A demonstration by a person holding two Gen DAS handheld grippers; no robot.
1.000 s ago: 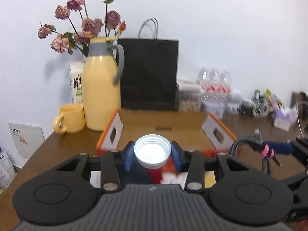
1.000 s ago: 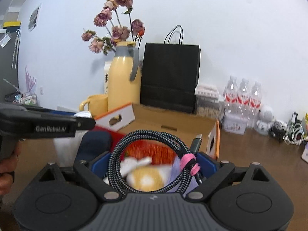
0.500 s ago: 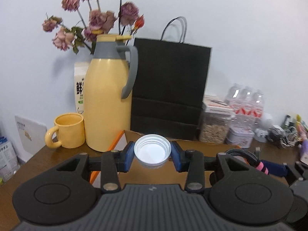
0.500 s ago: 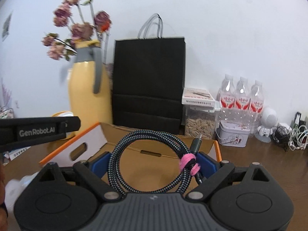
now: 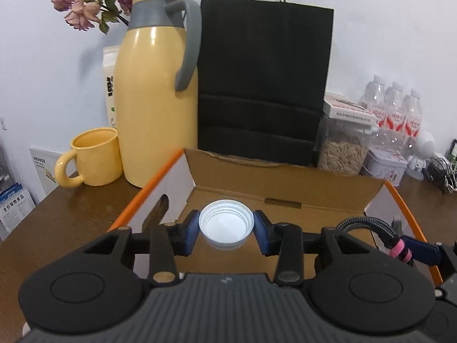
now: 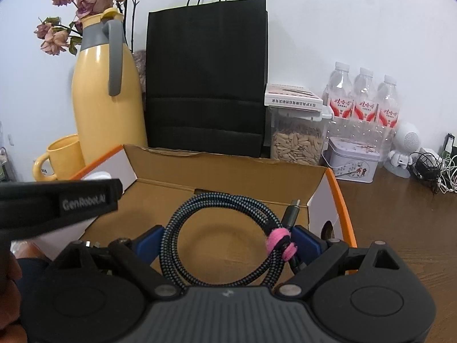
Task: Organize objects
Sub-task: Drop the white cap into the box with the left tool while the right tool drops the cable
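Over an open cardboard box [image 5: 285, 183], the left claw [image 5: 226, 230] pinches a white bottle cap [image 5: 226, 225] between its blue pads. The right claw [image 6: 228, 245] grips a coiled braided cable [image 6: 217, 237] beside it.

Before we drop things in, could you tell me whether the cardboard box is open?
Open: the cardboard box has its flaps raised and its brown interior exposed.

Wood table [image 5: 65, 214] w/ box [image 5: 285, 183], jug [image 5: 154, 100], mug [image 5: 94, 157]

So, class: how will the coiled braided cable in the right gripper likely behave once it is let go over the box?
The cable is probably floppy but kept coiled by its pink tie. Likely light, it should land flat in the cardboard box rather than roll.
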